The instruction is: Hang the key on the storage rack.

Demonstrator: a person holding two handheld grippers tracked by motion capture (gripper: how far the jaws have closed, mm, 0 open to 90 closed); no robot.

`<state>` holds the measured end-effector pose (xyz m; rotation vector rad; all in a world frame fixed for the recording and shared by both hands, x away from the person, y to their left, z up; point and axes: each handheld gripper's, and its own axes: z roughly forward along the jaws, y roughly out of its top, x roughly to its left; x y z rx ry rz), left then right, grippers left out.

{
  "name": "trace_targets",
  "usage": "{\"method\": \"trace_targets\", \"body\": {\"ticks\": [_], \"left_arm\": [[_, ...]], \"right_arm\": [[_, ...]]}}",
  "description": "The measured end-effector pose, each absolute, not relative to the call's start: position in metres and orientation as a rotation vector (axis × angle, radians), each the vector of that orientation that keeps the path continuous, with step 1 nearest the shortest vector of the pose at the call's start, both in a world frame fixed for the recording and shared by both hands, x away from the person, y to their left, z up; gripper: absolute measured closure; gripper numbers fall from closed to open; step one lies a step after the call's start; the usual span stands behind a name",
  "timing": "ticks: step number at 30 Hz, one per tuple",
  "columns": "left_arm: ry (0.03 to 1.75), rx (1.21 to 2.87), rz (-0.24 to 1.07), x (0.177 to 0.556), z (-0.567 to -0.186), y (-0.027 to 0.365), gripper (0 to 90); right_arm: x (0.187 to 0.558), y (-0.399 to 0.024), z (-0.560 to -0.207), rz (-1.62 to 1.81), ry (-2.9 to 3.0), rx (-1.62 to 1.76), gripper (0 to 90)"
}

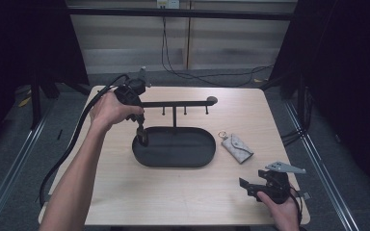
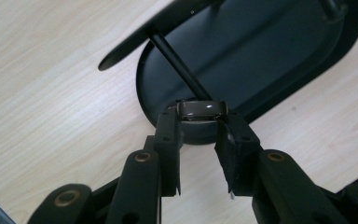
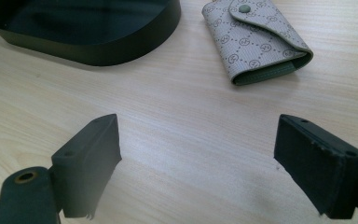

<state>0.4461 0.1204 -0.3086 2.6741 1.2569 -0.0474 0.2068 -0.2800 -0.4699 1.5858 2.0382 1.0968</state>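
Note:
A black oval tray (image 1: pixel 173 163) sits mid-table, and from it rises a thin post carrying a horizontal hanger bar (image 1: pixel 178 103) with small hooks. My left gripper (image 1: pixel 142 138) points down over the tray's left end. It is shut on a small dark glossy ring-like piece (image 2: pixel 201 108), pinched between the jaw tips of the left gripper (image 2: pixel 200 122) just above the tray rim (image 2: pixel 265 105). My right gripper (image 1: pixel 250 186) rests low at the table's front right. In its own view the right gripper (image 3: pixel 196 163) is open wide over bare wood.
A beige patterned key pouch (image 1: pixel 236 146) with a snap flap and a ring lies right of the tray, ahead of the right gripper, where the pouch (image 3: pixel 256 39) lies beside the tray wall (image 3: pixel 98 46). The wooden table ends close behind the right hand.

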Motion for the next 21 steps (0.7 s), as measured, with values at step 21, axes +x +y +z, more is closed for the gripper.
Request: {"method": "trace_targets", "body": {"ticks": [21], "left_arm": [[1.312,2.618,0.038,0.4514,-0.3130,0.1137,55.9]], "right_arm": [[0.2085,-0.2787,-0.4706,1.099,2.055,1.580,14.3]]}}
